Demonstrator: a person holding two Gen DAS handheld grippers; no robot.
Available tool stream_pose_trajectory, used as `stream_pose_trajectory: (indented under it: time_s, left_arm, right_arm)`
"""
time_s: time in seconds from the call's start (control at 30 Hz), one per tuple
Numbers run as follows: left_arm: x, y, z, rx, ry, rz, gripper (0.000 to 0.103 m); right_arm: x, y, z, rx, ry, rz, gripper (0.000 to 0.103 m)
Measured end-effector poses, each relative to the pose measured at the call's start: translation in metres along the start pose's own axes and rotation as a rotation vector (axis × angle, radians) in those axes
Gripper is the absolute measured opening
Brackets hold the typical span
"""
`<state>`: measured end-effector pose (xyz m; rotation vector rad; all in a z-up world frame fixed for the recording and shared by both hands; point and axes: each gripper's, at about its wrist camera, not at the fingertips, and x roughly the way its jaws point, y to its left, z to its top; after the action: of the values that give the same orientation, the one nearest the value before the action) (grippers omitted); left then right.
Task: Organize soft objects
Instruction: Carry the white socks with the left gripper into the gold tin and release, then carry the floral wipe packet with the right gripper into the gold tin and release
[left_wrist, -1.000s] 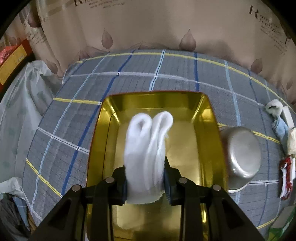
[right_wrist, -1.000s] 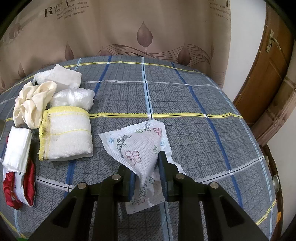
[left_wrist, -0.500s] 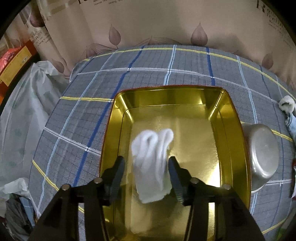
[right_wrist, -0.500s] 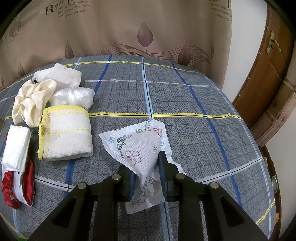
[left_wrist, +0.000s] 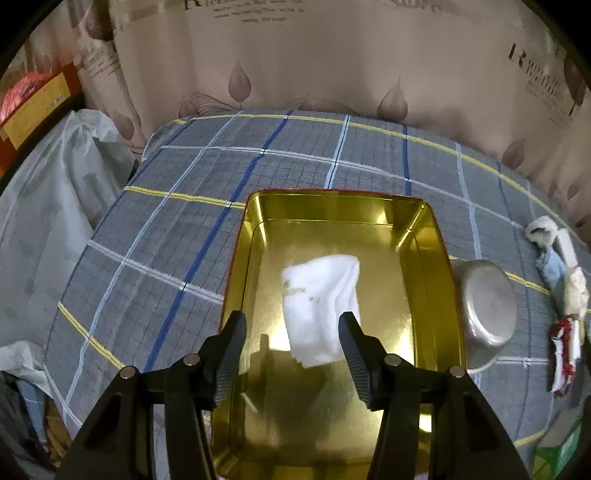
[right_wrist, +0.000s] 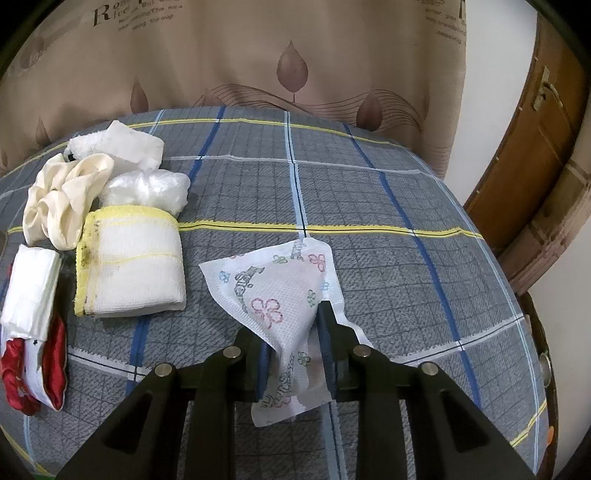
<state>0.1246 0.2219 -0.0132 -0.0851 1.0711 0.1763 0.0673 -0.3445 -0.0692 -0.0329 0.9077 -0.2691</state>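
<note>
In the left wrist view, a white folded cloth (left_wrist: 320, 306) lies on the floor of the gold metal tray (left_wrist: 428, 258). My left gripper (left_wrist: 292, 332) is open and empty, raised above the tray's near half. In the right wrist view, my right gripper (right_wrist: 293, 332) is shut on a white flower-printed tissue packet (right_wrist: 273, 295) and holds it just over the plaid tablecloth. To its left lie a yellow-edged white cloth (right_wrist: 131, 266), a cream scrunchie (right_wrist: 61, 203), a clear plastic bundle (right_wrist: 147, 188), a white towel (right_wrist: 118, 146) and a red-and-white fabric piece (right_wrist: 33, 332).
A steel bowl (left_wrist: 487, 310) sits upside down right of the tray, with the pile of soft items (left_wrist: 565, 291) beyond it. A curtain hangs behind the table. A plastic-covered object (left_wrist: 48, 192) stands at the left; a wooden door (right_wrist: 535, 147) at the right.
My left gripper opened and let go of the white cloth, which dropped flat into the tray, then lifted back. The right gripper stayed still with the packet.
</note>
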Motion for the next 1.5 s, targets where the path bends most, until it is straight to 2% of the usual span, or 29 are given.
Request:
stream_pose_trajectory:
  time_s: [0.17,0.3,0.43,0.63,0.8,0.93,1.07,1.33,1.5]
  left_arm:
    - [-0.007,0.016,-0.018,0.0,-0.009,-0.012,0.053]
    - [-0.017,0.028,-0.031,-0.012,-0.051,0.001,0.053]
    - [-0.023,0.037,-0.036,-0.04,-0.076,-0.001,0.053]
    - [-0.021,0.047,-0.042,-0.074,-0.078,-0.006,0.053]
    - [-0.022,0.052,-0.046,-0.09,-0.084,0.002,0.053]
    - [-0.02,0.058,-0.046,-0.106,-0.076,0.029,0.053]
    - [-0.021,0.07,-0.047,-0.149,-0.074,0.035,0.053]
    - [-0.02,0.094,-0.05,-0.243,-0.066,0.035,0.053]
    - [-0.022,0.102,-0.05,-0.271,-0.076,0.049,0.053]
  right_arm:
    - [0.001,-0.012,0.0,0.044,0.007,0.062,0.024]
    - [0.001,-0.015,0.001,0.064,0.019,0.062,0.021]
    - [-0.002,-0.021,0.005,0.097,0.03,0.077,0.012]
    - [-0.018,-0.025,0.014,0.091,0.035,0.064,0.011]
    - [-0.051,-0.004,0.024,0.063,0.005,0.076,0.011]
    - [-0.079,0.034,0.042,-0.005,-0.03,0.136,0.011]
    - [-0.102,0.088,0.055,-0.102,-0.052,0.239,0.011]
    - [-0.132,0.223,0.055,-0.285,-0.047,0.494,0.011]
    - [-0.145,0.29,0.048,-0.353,-0.044,0.614,0.011]
